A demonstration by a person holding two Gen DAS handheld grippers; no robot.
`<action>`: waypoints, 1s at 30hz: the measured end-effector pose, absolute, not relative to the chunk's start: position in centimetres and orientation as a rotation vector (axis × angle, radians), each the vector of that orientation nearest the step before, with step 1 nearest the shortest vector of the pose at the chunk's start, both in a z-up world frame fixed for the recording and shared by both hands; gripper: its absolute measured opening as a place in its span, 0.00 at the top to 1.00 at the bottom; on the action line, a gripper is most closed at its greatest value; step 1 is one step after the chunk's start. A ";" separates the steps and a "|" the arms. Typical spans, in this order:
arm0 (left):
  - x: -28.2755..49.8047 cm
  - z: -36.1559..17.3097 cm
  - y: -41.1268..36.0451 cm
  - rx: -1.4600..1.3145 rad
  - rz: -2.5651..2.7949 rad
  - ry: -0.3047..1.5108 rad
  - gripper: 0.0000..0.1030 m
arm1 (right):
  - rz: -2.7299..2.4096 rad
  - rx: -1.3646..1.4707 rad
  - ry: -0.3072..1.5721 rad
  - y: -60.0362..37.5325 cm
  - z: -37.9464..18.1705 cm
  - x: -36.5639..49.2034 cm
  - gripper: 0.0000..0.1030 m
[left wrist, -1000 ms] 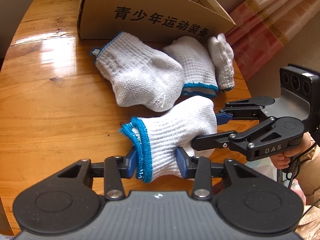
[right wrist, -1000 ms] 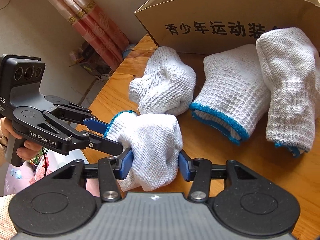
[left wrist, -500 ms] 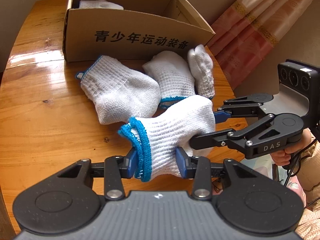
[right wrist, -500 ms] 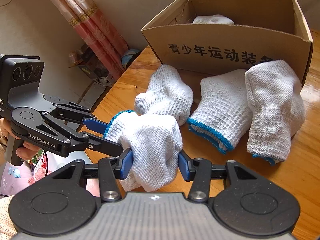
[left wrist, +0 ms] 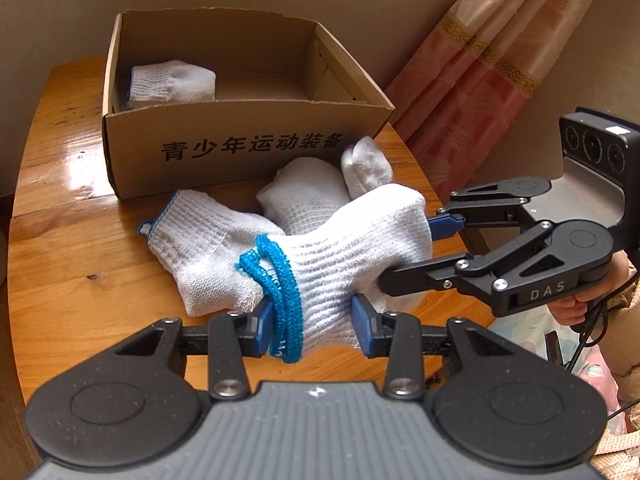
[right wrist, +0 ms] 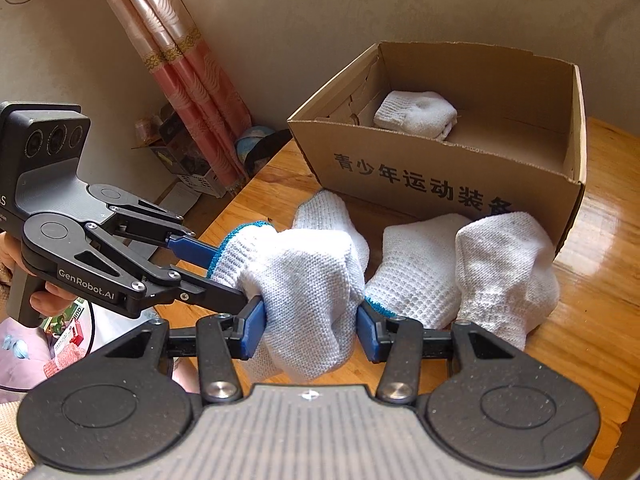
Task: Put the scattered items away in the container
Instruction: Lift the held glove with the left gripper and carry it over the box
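A white knit glove with a blue cuff (left wrist: 344, 264) hangs above the wooden table (left wrist: 72, 280), gripped at both ends. My left gripper (left wrist: 312, 328) is shut on its cuff end, and my right gripper (right wrist: 310, 332) is shut on its finger end (right wrist: 308, 288). Each gripper also shows in the other's view: the right gripper (left wrist: 416, 252) and the left gripper (right wrist: 216, 272). Behind stands an open cardboard box (left wrist: 248, 148) with one glove inside (left wrist: 172, 84). Three more gloves lie on the table in front of the box (left wrist: 204, 252), (left wrist: 304, 196), (left wrist: 366, 168).
A pink curtain (left wrist: 480, 80) hangs beyond the table's right edge. In the right wrist view, floor clutter (right wrist: 192, 160) sits past the table's left edge. A person's hand (left wrist: 572, 308) holds the right gripper's handle. The table's left side (left wrist: 52, 184) is bare wood.
Both grippers have risen with the glove held between them and tilted toward the box. The box interior and the glove inside it have come into view.
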State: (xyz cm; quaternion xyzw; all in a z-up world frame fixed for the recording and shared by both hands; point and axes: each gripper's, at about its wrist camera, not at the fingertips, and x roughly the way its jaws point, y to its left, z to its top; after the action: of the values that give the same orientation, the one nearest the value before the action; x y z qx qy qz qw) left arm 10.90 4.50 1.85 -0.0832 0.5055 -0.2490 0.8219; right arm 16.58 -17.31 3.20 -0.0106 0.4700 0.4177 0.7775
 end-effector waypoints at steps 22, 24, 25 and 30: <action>17.6 6.2 2.7 -0.124 -0.553 0.990 0.63 | 0.858 -0.014 0.917 -19.3 7.5 22.8 0.48; 18.4 6.5 2.5 -0.120 -0.555 0.986 0.63 | 0.854 -0.011 0.911 -19.4 7.8 23.6 0.48; 18.9 6.7 2.4 -0.121 -0.555 0.985 0.63 | 0.852 -0.010 0.908 -19.5 7.9 24.0 0.48; 21.3 7.0 2.2 -0.119 -0.556 0.980 0.63 | 0.843 -0.009 0.898 -19.7 8.5 26.2 0.48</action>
State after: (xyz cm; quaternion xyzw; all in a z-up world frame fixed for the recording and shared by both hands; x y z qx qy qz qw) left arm 21.32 2.20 7.03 -0.0566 0.4644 -0.2635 0.8436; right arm 26.20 -19.66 8.52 -0.0044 0.4213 0.3953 0.8162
